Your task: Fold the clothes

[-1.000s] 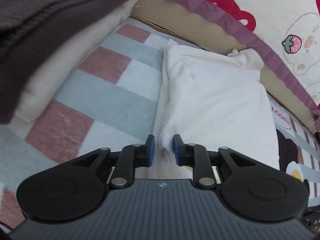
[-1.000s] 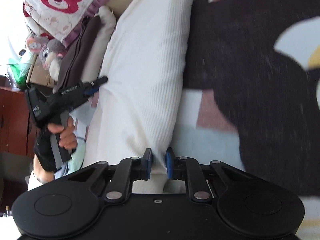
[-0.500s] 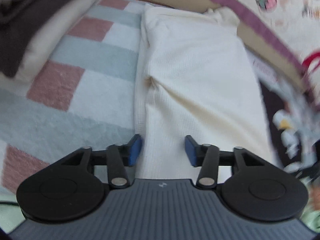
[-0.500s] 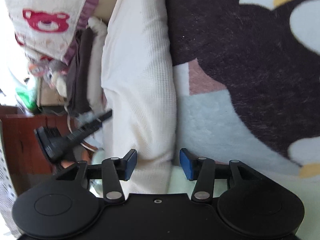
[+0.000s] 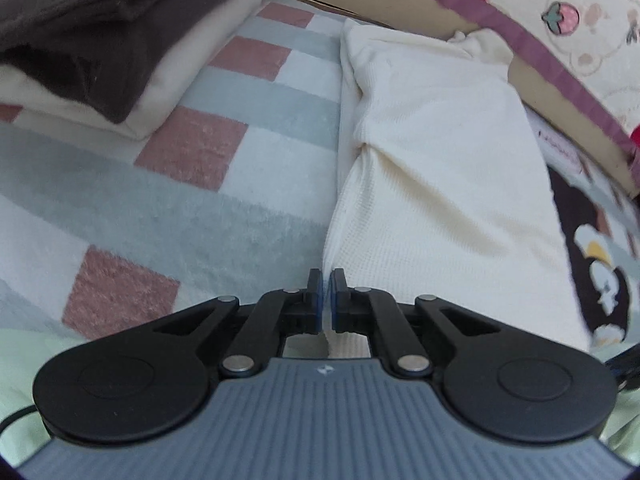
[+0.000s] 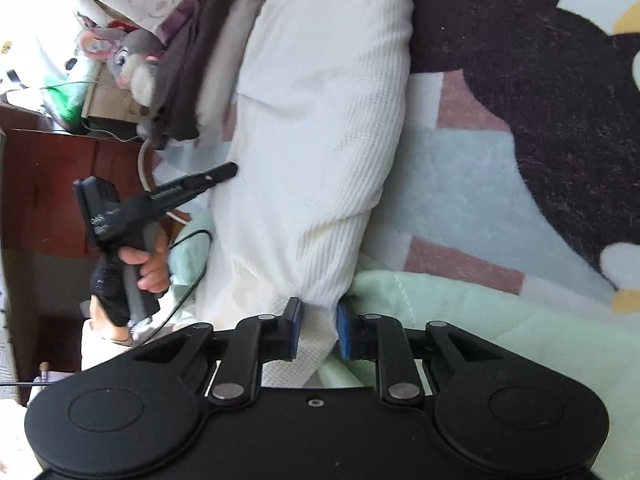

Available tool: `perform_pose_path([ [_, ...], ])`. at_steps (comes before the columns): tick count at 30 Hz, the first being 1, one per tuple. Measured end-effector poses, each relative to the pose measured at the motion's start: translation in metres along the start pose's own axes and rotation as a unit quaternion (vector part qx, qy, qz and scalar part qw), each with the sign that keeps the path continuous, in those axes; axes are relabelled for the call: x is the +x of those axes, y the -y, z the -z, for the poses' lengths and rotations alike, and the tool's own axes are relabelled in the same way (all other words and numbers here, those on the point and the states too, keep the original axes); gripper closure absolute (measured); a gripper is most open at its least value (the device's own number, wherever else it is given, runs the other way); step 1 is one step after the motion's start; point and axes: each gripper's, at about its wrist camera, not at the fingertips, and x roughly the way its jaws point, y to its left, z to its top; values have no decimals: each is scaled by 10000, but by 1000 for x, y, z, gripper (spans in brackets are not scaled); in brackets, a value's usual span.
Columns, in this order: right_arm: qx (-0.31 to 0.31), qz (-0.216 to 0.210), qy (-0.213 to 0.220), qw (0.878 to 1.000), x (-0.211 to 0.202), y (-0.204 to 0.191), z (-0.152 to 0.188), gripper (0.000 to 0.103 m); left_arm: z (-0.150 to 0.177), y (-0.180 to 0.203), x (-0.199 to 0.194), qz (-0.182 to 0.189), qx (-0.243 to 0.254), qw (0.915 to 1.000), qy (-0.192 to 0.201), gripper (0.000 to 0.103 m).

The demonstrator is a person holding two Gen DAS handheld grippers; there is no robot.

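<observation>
The left tongs are pressed together, pinching the near left edge of the white garment. The right tongs are closing with the garment's near corner between the pads. The garment lies lengthwise on the checked blanket of a bed. Left of it, open blanket runs to a folded stack. Beyond, the garment's far edge meets a purple-trimmed quilt.
</observation>
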Motion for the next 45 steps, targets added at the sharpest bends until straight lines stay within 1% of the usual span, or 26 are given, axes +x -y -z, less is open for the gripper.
perform_pose_path([
  [1,57,-74,12,10000,0,1,0,71,0,-2,-1,74,-91,9999,-1,99],
  [2,115,-148,23,9998,1,1,1,62,0,-4,-1,150,-167,9997,-9,99],
  [3,172,-222,35,9996,1,2,1,57,0,-6,-1,226,-234,9995,-23,99],
  [5,234,-232,-64,9994,6,4,2,57,-1,-8,1,330,-346,9988,-62,98],
  [6,288,-271,-142,9991,10,6,4,55,-1,-8,2,371,-354,9986,-83,97],
  [8,494,-475,-293,9972,18,12,11,47,0,-5,4,414,-330,9985,-128,95],
  [9,511,-526,-336,9967,23,11,14,47,0,-4,5,403,-309,9986,-132,95],
  [10,398,-483,-330,9975,27,7,16,51,0,-2,6,374,-285,9988,-125,95],
  [11,285,-440,-325,9981,31,2,19,79,1,-1,6,336,-268,9990,-106,95],
  [13,131,-447,-284,9985,28,-8,23,85,2,-2,3,238,-261,9994,-45,95],
  [15,283,-838,-291,9957,17,-12,28,86,3,-5,-1,92,-254,9996,16,95],
  [16,362,-918,-339,9945,13,-14,31,86,3,-7,-3,43,-252,9997,23,95],
  [17,377,-908,-441,9942,10,-17,35,87,4,-8,-4,18,-260,9997,24,95],
  [20,192,-560,-931,9939,13,-26,51,89,4,-10,-5,-35,-262,9997,3,95],
  [22,181,-540,-1146,9918,16,-29,61,89,5,-8,-3,-109,-208,9997,-19,95],
  [26,63,-774,-1250,9891,10,-38,63,91,7,-7,-7,-266,-174,9995,25,95],
  [28,-244,-664,-1389,9878,5,-45,62,91,9,-6,-10,-384,-129,9992,57,95],
  [30,-521,-538,-1620,9839,7,-51,60,91,13,-7,-11,-657,-47,9978,2,94],
  [32,-546,-453,-1745,9821,9,-49,58,91,15,-12,-9,-817,-73,9966,-100,95],
  [34,-546,-359,-1796,9816,11,-47,57,90,16,-22,-13,-518,-455,9976,-63,95],
  [38,-644,-466,-1880,9790,14,-48,54,78,15,-34,-24,131,-979,9948,247,94],
  [40,-620,-435,-1879,9793,15,-45,49,76,15,-31,-24,303,-1003,9940,301,83],
  [41,-665,-336,-1787,9811,11,-44,45,69,15,-28,-22,355,-988,9940,314,79],
  [42,-696,-240,-1632,9838,5,-43,39,61,15,-25,-20,374,-953,9943,299,71],
  [44,-723,-55,-1161,9906,-9,-39,23,60,14,-19,-15,369,-861,9953,234,59],
  [45,-736,37,-925,9930,-16,-37,15,60,14,-17,-11,345,-842,9957,150,51],
])
